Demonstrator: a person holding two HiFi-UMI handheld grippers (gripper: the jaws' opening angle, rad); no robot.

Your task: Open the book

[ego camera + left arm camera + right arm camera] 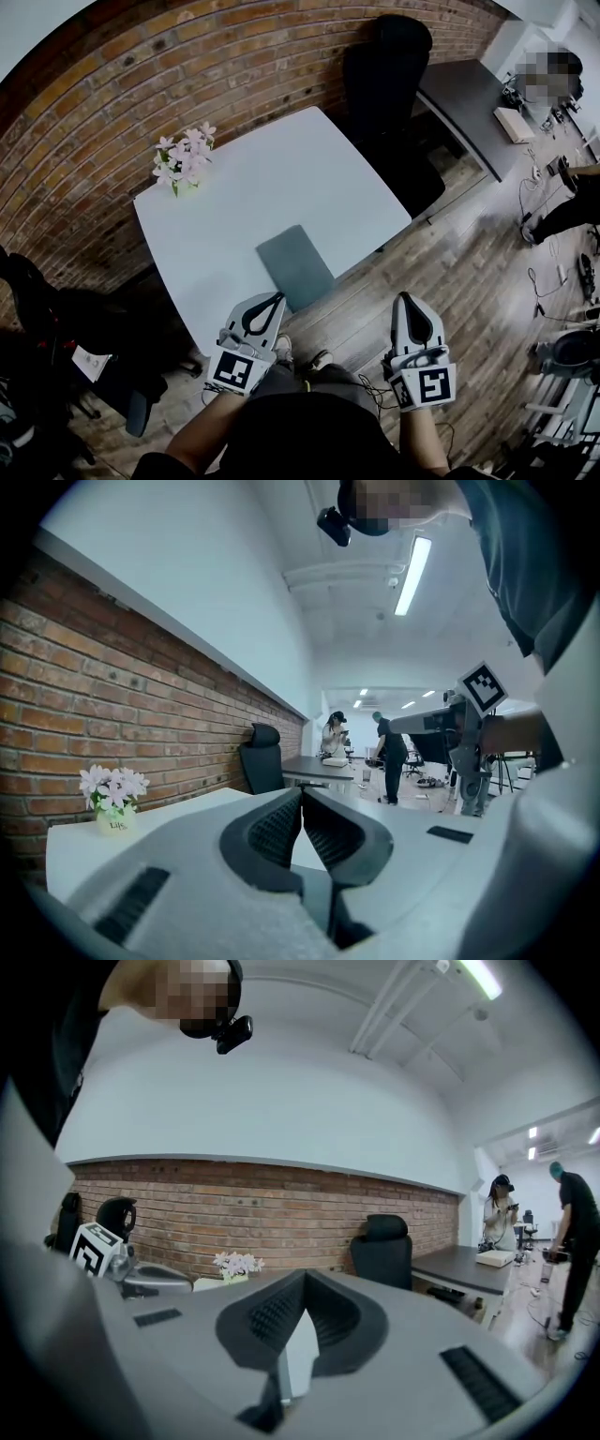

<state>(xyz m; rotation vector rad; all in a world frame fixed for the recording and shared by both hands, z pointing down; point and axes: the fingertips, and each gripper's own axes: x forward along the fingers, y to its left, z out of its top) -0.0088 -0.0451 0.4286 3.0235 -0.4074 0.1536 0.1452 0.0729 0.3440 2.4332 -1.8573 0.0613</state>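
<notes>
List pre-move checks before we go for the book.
1. Book closed and flat on the table: ok.
2. Left hand-held gripper empty: ok, jaws shut, nothing between them.
3. Right hand-held gripper empty: ok, jaws shut, nothing between them.
4. Both at the book: not ok, they hang at the table's near side, neither on the book.
5. Flowers clear of the book: ok, at the far left corner.
6. Which edge is the spine: cannot tell.
</notes>
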